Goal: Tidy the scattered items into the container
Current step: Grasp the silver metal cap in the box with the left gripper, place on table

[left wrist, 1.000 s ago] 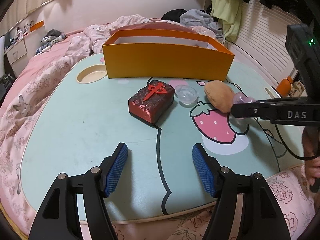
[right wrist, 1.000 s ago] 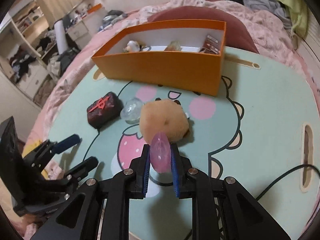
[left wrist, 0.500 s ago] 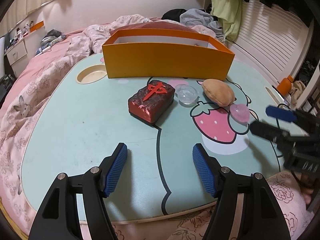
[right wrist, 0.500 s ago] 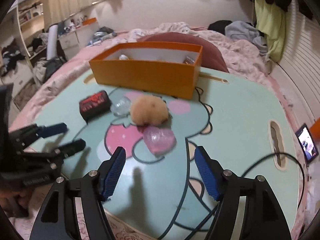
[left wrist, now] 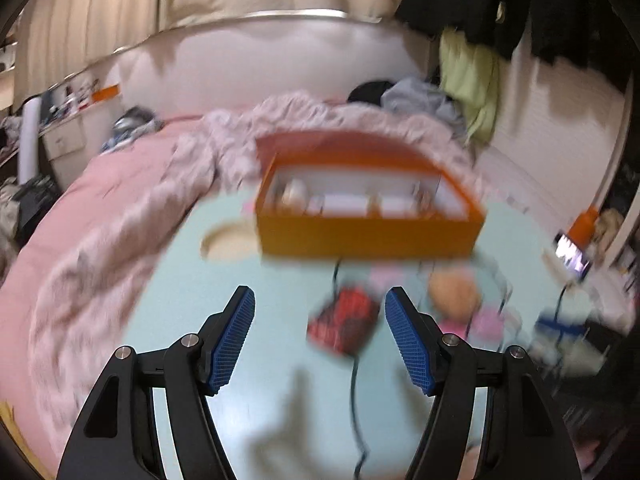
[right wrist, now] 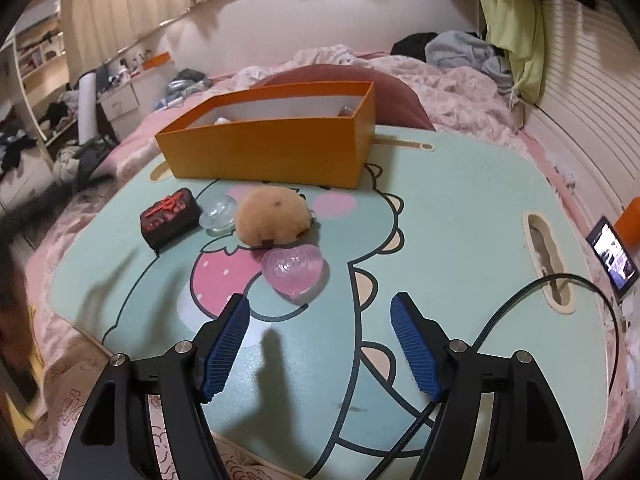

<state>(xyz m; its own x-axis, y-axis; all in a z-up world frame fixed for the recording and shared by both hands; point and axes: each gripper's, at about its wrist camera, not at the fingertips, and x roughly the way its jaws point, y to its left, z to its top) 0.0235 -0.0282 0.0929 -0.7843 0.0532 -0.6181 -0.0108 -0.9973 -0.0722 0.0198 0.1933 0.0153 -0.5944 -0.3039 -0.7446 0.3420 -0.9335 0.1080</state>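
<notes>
An orange box (right wrist: 272,148) (left wrist: 368,236) with small items inside stands at the far side of a mint cartoon table (right wrist: 460,216). In front of it lie a dark red mahjong-style block (right wrist: 170,216) (left wrist: 346,320), a clear round piece (right wrist: 219,210), a tan plush (right wrist: 272,216) (left wrist: 454,290) and a pink translucent heart (right wrist: 296,270). My right gripper (right wrist: 320,308) stands open just short of the heart, nothing between its pads. My left gripper (left wrist: 320,300) is open above the table, in a blurred view, with the block seen beyond it between its fingers.
The table rests on a bed with pink bedding (left wrist: 100,220). A black cable (right wrist: 520,292) crosses the table's right side near a slot handle (right wrist: 548,256). A phone (right wrist: 612,256) lies lit at the right edge. Clothes are piled at the back.
My right gripper let go of the pink heart, which now lies on the table, and drew back. My left gripper rose and tilted up, so the box interior shows.
</notes>
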